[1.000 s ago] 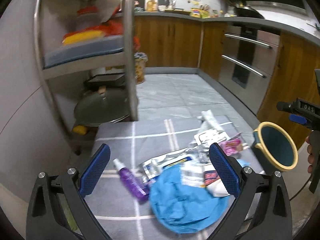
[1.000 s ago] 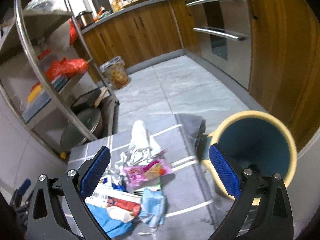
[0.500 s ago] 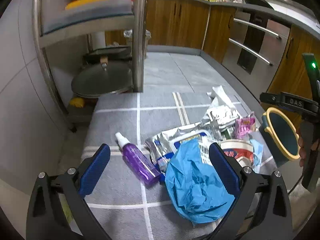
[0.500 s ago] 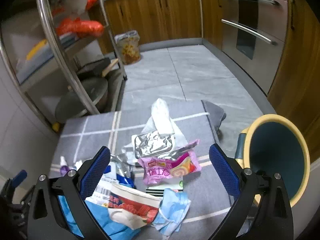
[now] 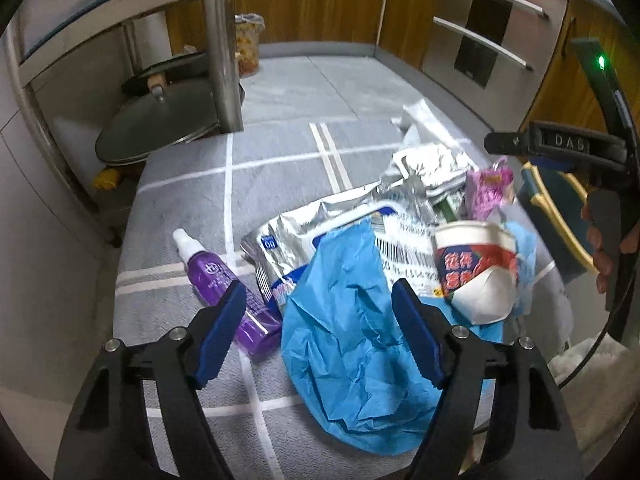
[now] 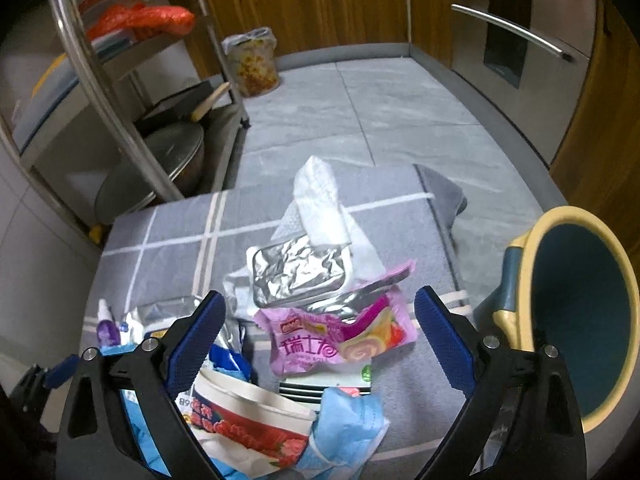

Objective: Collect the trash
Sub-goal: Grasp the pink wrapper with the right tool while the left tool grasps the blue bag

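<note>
Our left gripper (image 5: 318, 330) fills the bottom of the left wrist view with its jaws spread wide and nothing between them, the left pad (image 5: 218, 336) over the lower end of a purple bottle (image 5: 224, 280) and the right pad (image 5: 414, 334) over a crumpled blue sheet (image 5: 356, 320). Both lie on a grey mat (image 5: 272, 152) with white stripes. Right of the sheet, at centre, we see a silver pouch (image 5: 292, 232), then a crushed cup (image 5: 476, 266) with red print, with a foil tray (image 5: 428, 168) and a pink wrapper (image 5: 488, 192) above it. At the right edge a hand (image 5: 608, 244) holds the other tool, and behind it a blue bin (image 5: 560, 208) with a yellow rim shows partly. In the upper left of this view stands a metal rack (image 5: 218, 40) with a pan lid (image 5: 160, 120) at its foot. In the right wrist view our right gripper (image 6: 320, 338) is likewise wide open and empty. From left to right along the bottom we see the bottle (image 6: 106, 330) small at lower left, the cup (image 6: 248, 420) touching a blue mask (image 6: 348, 424), and the pink wrapper (image 6: 340, 338) between the pads at centre. Above it lie the foil tray (image 6: 298, 272) and a white tissue (image 6: 320, 200). The bin (image 6: 576, 320) stands at the right edge, just beside the mat (image 6: 176, 232), its mouth tilted toward us. The rack (image 6: 100, 72) is in the upper left here too.
</note>
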`<state>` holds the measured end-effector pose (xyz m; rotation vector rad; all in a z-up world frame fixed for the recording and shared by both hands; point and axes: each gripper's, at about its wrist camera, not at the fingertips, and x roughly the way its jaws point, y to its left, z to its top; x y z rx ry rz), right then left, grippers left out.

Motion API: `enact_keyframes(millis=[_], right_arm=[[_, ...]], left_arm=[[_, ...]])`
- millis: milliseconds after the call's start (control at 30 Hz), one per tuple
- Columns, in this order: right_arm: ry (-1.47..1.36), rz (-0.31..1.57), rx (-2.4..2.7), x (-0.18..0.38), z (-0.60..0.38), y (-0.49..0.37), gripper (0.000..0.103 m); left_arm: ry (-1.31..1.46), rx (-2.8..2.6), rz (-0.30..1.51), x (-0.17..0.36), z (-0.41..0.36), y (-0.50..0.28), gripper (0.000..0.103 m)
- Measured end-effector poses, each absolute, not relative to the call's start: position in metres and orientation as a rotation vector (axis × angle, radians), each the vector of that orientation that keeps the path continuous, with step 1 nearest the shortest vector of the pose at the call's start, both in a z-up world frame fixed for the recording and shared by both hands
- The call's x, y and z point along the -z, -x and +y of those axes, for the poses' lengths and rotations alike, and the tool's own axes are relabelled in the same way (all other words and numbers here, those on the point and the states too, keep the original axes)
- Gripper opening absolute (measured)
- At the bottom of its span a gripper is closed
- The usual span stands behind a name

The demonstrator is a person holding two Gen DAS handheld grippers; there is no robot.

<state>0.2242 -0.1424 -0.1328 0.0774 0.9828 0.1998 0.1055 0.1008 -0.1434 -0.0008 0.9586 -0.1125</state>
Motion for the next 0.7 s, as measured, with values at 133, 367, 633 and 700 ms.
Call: enact_keyframes(millis=[133, 367, 633, 700], right_arm=[[-0.045, 1.014, -0.217, 0.144, -0.131, -0.228, 0.086], [-0.031, 1.118, -0.223, 0.167, -0.126, -0.233, 0.034], [-0.054, 1.071, -0.231, 0.153, -0.134, -0.223, 0.021], [-0.077, 1.053, -0.233, 0.146, -0.138, -0.219, 0.021]], left_arm=[[-0.007, 0.109, 0.994, 0.151, 0.1, -0.108, 0.061], [-0.003, 0.134, 1.019, 0.152, 0.096, -0.11, 0.027], [-0.015, 0.164, 0.98, 0.137, 0.092, -0.099, 0.011], [-0.027, 0.16, 0.955, 0.129, 0.089, -0.096, 0.01]])
